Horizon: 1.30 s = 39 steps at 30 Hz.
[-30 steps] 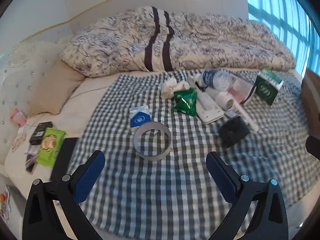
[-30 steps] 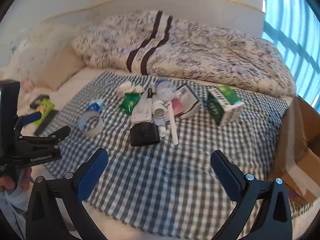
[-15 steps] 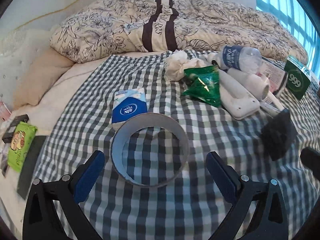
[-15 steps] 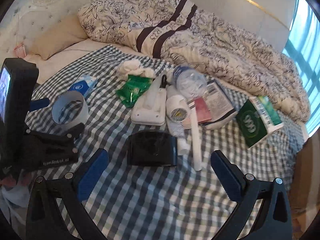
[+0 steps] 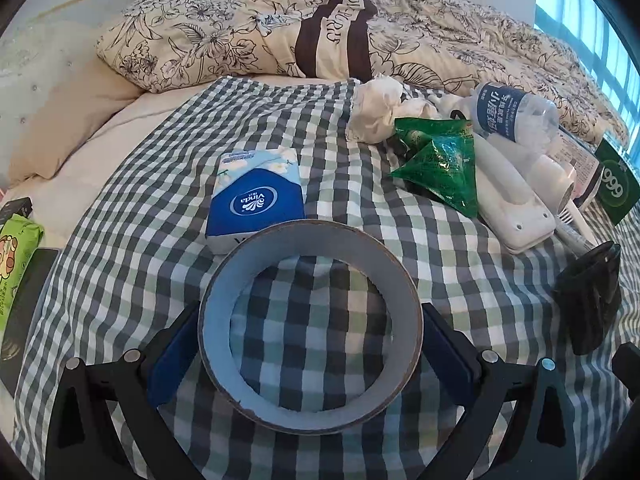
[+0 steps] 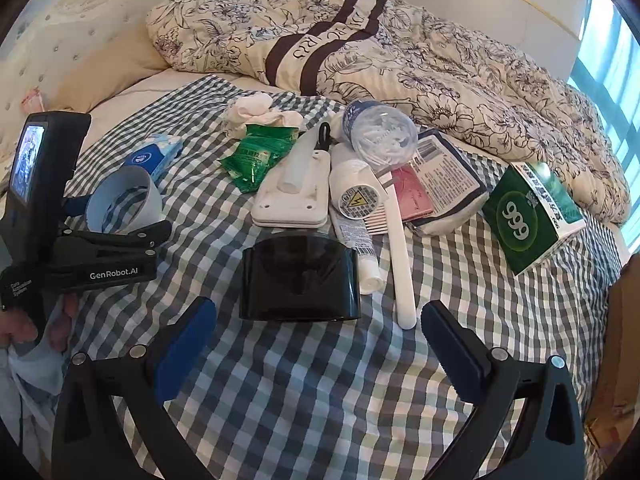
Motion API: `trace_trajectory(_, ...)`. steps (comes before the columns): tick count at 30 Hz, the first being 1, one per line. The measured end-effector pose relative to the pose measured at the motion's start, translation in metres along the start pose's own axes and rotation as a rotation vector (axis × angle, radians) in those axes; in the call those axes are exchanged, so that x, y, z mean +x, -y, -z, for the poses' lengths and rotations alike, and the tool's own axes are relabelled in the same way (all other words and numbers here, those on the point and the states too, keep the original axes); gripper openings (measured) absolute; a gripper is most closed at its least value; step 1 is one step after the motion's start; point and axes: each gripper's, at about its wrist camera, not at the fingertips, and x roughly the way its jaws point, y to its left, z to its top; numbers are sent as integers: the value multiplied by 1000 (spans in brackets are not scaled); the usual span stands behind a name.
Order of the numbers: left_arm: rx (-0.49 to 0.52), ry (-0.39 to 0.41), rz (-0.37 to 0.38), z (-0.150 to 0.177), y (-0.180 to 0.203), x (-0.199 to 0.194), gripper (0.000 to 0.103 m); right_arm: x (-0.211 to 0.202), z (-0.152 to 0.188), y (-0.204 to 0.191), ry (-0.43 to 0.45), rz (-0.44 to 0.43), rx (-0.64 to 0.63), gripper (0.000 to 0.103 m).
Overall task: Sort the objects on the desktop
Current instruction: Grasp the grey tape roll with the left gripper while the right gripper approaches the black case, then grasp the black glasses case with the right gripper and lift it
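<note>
A grey tape roll lies flat on the checked cloth, right between the pads of my left gripper, which is open and straddles it. Just beyond it lies a blue tissue pack. In the right wrist view the same tape roll sits inside the left gripper. My right gripper is open and holds nothing, just short of a black case. Behind the case lie a green packet, a white plastic holder, a water bottle and a green box.
A flowered duvet is piled at the back and a beige pillow lies at the left. A green wipes pack is off the cloth's left edge. A cardboard box stands at the right. A hand holds the left gripper.
Both grippers have moved forward and down toward the cloth. The left one now has the tape roll between its open fingers; the right one has come close to the black case.
</note>
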Motion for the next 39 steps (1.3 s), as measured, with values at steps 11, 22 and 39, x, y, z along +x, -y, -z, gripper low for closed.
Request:
trace_trajectory(11, 10, 38, -12, 2, 3, -2, 84, 8, 2, 5, -16, 0, 23, 103)
trace_trajectory(22, 5, 47, -11, 3, 3, -2, 84, 25, 2, 4, -55, -15, 28, 103)
trace_trajectory(39, 8, 52, -17, 4, 3, -2, 84, 53, -11, 6, -83, -34, 70, 101)
